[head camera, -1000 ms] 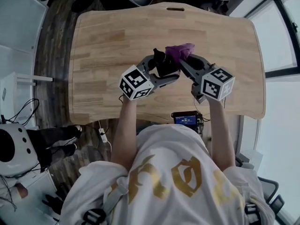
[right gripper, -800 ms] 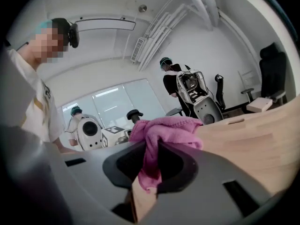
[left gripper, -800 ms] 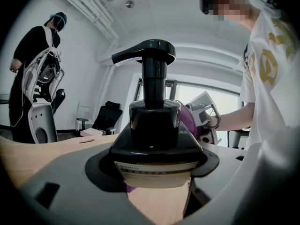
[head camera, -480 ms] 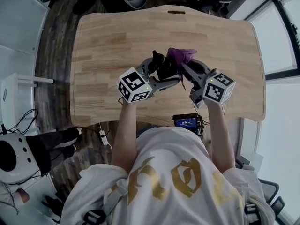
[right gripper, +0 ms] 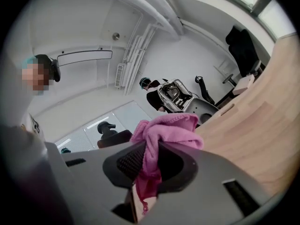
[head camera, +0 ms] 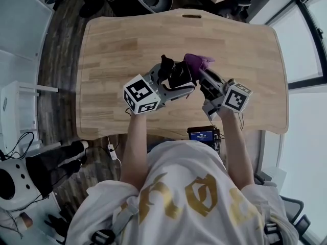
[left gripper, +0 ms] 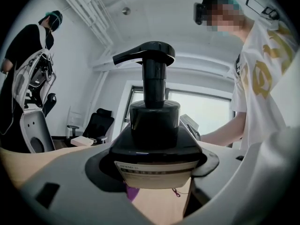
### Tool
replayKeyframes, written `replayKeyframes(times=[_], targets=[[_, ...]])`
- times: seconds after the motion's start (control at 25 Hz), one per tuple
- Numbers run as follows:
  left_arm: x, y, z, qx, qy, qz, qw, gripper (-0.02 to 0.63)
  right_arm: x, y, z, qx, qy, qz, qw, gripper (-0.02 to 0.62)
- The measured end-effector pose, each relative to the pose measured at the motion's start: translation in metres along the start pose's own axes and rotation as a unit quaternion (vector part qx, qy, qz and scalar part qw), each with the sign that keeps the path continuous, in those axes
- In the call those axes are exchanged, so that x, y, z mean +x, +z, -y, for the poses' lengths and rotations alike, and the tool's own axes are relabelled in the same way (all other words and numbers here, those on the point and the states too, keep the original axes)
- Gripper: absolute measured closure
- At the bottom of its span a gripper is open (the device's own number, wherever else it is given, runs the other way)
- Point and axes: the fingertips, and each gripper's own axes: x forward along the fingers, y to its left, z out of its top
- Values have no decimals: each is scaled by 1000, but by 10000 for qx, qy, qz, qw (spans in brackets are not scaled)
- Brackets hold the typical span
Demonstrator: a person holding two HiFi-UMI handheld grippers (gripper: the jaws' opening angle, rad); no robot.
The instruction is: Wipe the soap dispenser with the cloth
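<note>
While left gripper (left gripper: 157, 179) clamps dispenser (left gripper: 154, 121), right (right gripper: 149, 170) — cloth (right gripper: 165, 128)

The light wooden table (head camera: 112, 45) fills the upper half of the head view. Above its centre, the black pump-top soap dispenser (head camera: 178, 74) sits between the jaws of the left gripper (head camera: 174, 79). Just right of it, the crumpled pink cloth (head camera: 196, 61) is pinched in the right gripper (head camera: 204, 76). A small black screen device (head camera: 203, 133) sits below them, at the table's lower edge.

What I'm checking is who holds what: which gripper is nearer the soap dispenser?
Left. The left gripper is shut on the soap dispenser, clamping its body. The right gripper, shut on the cloth, is close beside the dispenser, on the person's right.
</note>
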Motion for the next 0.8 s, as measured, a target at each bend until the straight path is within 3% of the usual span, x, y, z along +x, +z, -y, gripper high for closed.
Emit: replayKeyframes(times=[0.16,0.36,0.56,0.8], targets=[[-1,8,1,-32,-50,151,9999,247,0,-10,1,118,70,-79,9999,531],[-4,17,3,-52,-97,278,9996,247,1,-17,-9,538,466,75,9974,532],[-8,21,1,-120,-78,430,9990,247,12,-44,-26,404,810,-435,9949,532],[-11,23,-3,-229,-43,508,9984,247,15,-60,-38,428,1036,-704,9912,532]])
